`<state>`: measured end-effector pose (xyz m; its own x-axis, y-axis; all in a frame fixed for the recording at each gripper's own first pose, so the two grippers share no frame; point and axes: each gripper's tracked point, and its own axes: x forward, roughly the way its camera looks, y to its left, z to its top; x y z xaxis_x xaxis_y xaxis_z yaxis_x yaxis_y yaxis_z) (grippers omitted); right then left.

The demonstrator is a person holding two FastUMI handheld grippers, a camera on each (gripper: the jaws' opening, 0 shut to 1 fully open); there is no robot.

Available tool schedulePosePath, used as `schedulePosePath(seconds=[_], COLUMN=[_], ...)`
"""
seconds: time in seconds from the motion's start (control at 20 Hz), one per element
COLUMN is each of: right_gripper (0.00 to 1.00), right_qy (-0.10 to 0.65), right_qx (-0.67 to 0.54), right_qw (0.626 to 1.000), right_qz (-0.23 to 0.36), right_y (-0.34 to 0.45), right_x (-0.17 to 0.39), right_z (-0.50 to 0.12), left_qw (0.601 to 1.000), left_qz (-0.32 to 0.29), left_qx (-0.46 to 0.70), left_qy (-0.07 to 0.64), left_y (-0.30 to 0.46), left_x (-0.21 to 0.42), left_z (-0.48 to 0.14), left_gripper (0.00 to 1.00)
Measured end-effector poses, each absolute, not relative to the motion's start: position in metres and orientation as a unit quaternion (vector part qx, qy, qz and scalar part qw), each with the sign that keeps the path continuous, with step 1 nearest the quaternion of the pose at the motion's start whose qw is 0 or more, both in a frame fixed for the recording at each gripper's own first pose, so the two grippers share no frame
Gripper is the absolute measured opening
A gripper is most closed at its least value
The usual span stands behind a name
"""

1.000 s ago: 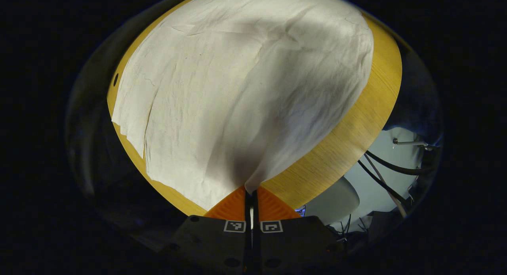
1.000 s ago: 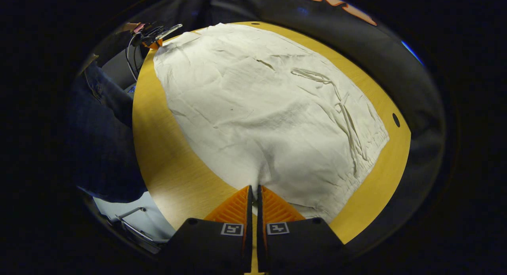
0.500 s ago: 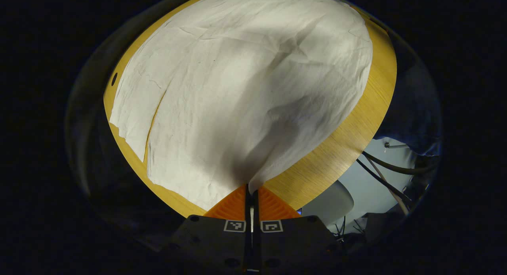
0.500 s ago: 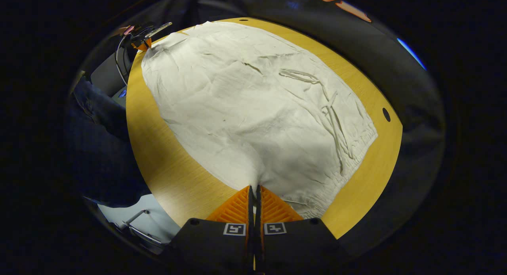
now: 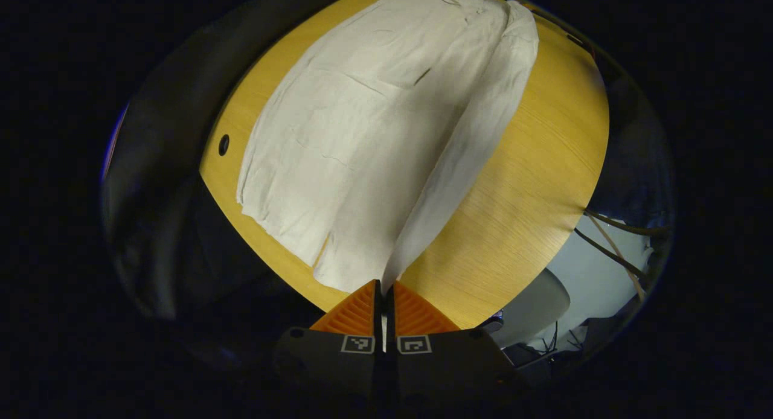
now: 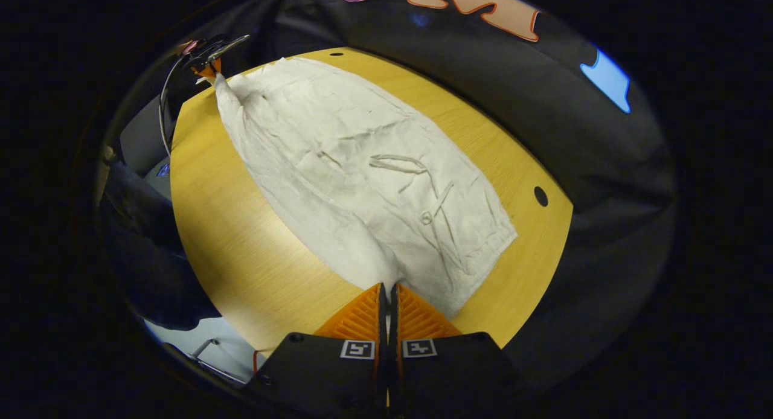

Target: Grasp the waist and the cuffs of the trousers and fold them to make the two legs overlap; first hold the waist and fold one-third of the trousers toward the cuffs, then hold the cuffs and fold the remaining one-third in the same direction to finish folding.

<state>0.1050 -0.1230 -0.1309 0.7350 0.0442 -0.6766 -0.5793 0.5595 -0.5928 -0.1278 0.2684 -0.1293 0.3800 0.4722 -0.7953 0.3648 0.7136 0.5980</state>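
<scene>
Trousers (image 5: 362, 141) lie lengthwise on the round wooden table (image 5: 531, 183), cream fabric, creased; near long edge is lifted off the tabletop at both ends and hangs as a raised ridge between the two grippers; far half lies flat on the wood

Left gripper (image 5: 384, 286): fingers closed together with a corner of the cuff end pinched between them; cloth rises from the tips as a narrow taut strip running up the frame; flat leg beside it to the left, its hem edge near the table rim; small dark hole (image 5: 224, 145) in the tabletop just left of the fabric; bare wood to the right of the strip; beyond the table edge a pale floor with cables (image 5: 610, 250) and a grey rounded object I can't identify

Right gripper (image 6: 386, 289): fingers closed together on the waist end, fabric bunched right at the tips; drawstring (image 6: 423, 189) loops across the top layer near the waistband; waistband edge runs to the right toward the table rim, a second dark hole (image 6: 540, 196) just beyond it; in the right gripper view the left gripper (image 6: 208, 69) sits at the far end of the trousers, cloth drawn up to a point into it; dark sleeve (image 6: 145, 256) at the left of the table, person otherwise out of frame; floor patch below it
</scene>
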Motion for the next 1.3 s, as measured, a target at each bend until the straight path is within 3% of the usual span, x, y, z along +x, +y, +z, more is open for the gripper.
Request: schedulePosePath(seconds=[0.25,0.5,0.8,0.9,1.0,1.1,1.15,1.2,1.25,1.3], right_gripper=[0.02,0.02,0.02,0.03,0.05,0.23,0.27,0.49,0.72,0.85], right_qy=[0.279,0.253,0.250,0.251,0.253,0.237,0.235,0.234,0.227,0.217], right_qx=[-0.419,-0.382,-0.307,-0.281,-0.255,-0.206,-0.178,-0.146,-0.114,-0.094], right_qw=[0.847,0.875,0.909,0.917,0.926,0.943,0.950,0.955,0.961,0.965], right_qz=[0.173,0.155,0.132,0.130,0.117,0.105,0.104,0.106,0.109,0.109], right_y=[-0.108,-0.100,-0.103,-0.100,-0.105,-0.107,-0.104,-0.101,-0.098,-0.098], right_x=[0.157,0.213,0.288,0.304,0.311,0.319,0.322,0.321,0.319,0.316], right_z=[-0.093,-0.066,-0.085,-0.098,-0.107,-0.103,-0.103,-0.101,-0.098,-0.091], left_qw=[0.741,0.778,0.809,0.806,0.806,0.816,0.821,0.830,0.848,0.863], left_qz=[0.065,0.125,0.196,0.232,0.277,0.299,0.303,0.305,0.304,0.299], left_qx=[0.417,0.416,0.403,0.411,0.421,0.411,0.402,0.390,0.361,0.338], left_qy=[0.523,0.454,0.381,0.356,0.311,0.277,0.269,0.258,0.239,0.226], left_y=[0.279,0.290,0.298,0.286,0.309,0.305,0.305,0.305,0.295,0.286], left_x=[-0.072,0.003,0.111,0.100,0.140,0.151,0.153,0.156,0.161,0.164], left_z=[-0.076,-0.041,-0.074,-0.057,-0.073,-0.076,-0.079,-0.083,-0.091,-0.094], left_gripper=[0.00,0.00,0.00,0.00,0.00,0.00,0.00,0.04,0.13,0.57])
